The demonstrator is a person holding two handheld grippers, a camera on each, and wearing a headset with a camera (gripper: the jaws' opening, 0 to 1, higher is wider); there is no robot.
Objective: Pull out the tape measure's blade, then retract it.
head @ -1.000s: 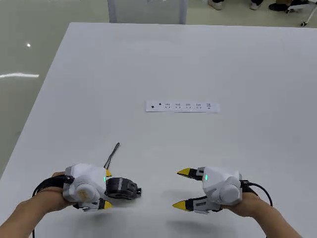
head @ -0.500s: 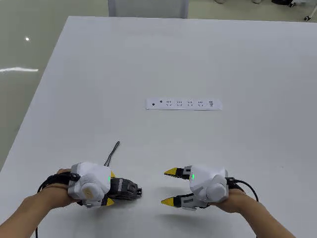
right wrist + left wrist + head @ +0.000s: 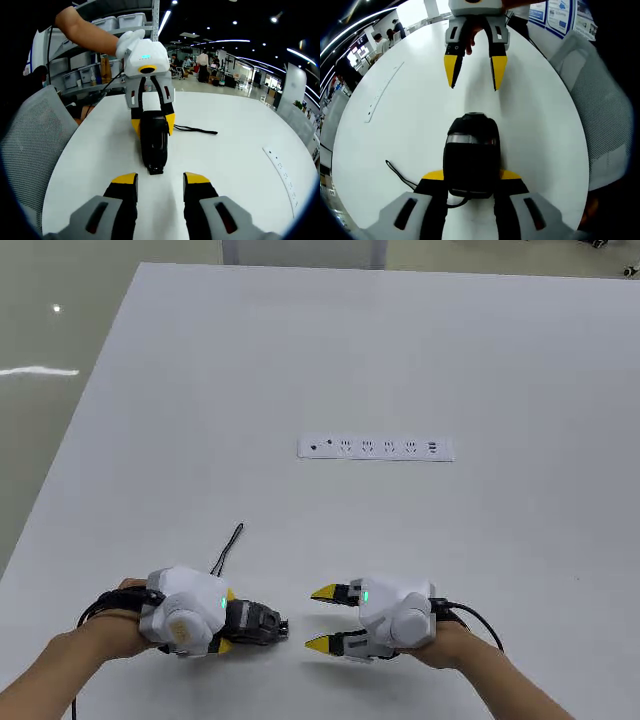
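A black tape measure lies on the white table near the front edge, with its thin black wrist strap trailing away behind it. My left gripper is shut on the tape measure, its yellow-tipped jaws pressed to both sides of the case. My right gripper is open and faces the case's front end from a short distance, its yellow fingertips apart with nothing between them. The blade is inside the case.
A white power strip lies flat across the middle of the table. A grey mesh chair stands off the table's near side. Shelves with storage boxes and people stand in the room beyond.
My right gripper has moved left toward the tape measure, closing most of the gap. The left gripper holds the case in place. The head camera has tilted slightly.
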